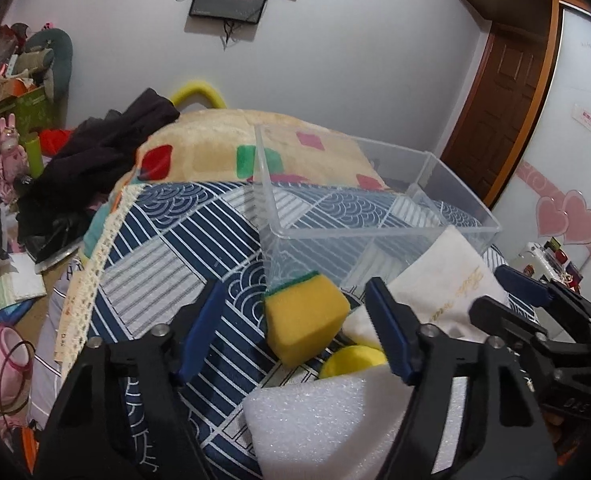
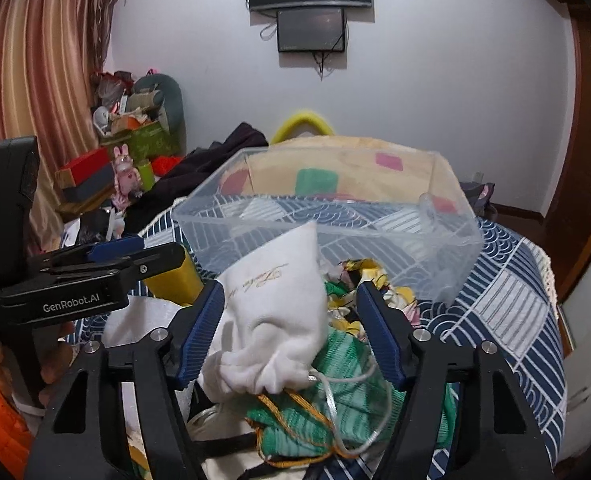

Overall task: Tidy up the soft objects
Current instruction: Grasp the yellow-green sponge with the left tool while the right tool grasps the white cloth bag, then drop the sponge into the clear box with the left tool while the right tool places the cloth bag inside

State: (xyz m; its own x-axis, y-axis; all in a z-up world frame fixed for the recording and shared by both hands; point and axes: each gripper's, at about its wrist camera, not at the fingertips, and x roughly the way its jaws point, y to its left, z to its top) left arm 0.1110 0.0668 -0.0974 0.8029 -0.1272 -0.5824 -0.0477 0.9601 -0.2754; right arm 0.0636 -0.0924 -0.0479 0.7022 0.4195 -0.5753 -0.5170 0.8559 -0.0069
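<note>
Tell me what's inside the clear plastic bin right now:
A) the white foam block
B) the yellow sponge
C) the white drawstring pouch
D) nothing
D: the clear plastic bin shows only the bedspread pattern through its walls, while the yellow sponge, white drawstring pouch and white foam block all lie outside it.

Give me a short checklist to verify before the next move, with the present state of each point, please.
1. Left tool open around the yellow sponge: ok, jaws stand wide, the sponge lies between them.
2. Right tool open around the white pouch: ok.
3. Right tool's left pad touching the pouch: cannot tell.
4. Clear bin empty and upright: ok.
5. Pouch cord free of the green cloth: not ok, it lies over it.
6. White foam block out of the left tool's way: cannot tell.
</note>
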